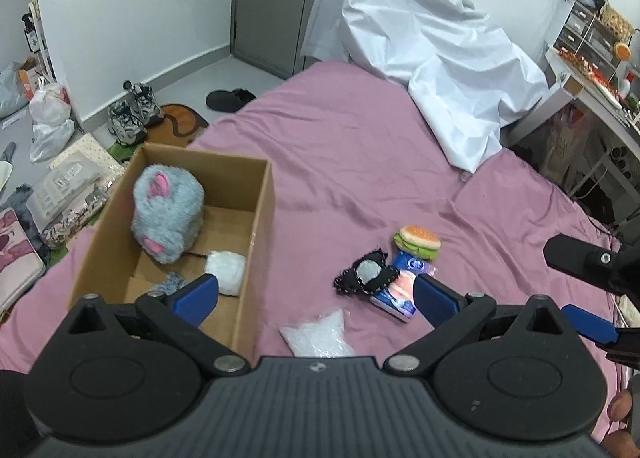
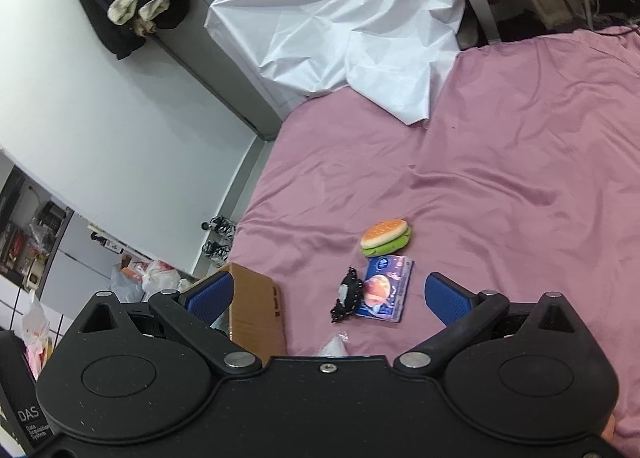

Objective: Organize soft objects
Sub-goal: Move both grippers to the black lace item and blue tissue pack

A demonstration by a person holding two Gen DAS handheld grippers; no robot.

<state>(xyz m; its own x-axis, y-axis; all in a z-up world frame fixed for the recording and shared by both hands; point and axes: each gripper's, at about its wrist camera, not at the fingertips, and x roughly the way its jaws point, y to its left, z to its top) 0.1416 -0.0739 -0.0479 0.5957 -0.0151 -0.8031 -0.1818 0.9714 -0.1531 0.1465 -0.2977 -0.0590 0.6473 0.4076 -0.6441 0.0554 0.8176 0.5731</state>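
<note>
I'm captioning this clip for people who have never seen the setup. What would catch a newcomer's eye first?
Probably the fluffy grey plush toy with pink ears, standing in the open cardboard box on the left of the pink bedsheet. Next, the small cluster to the box's right: a toy hamburger, a blue packet and a black lacy item lying partly over it. A crumpled white sheet is heaped at the bed's far end.
</note>
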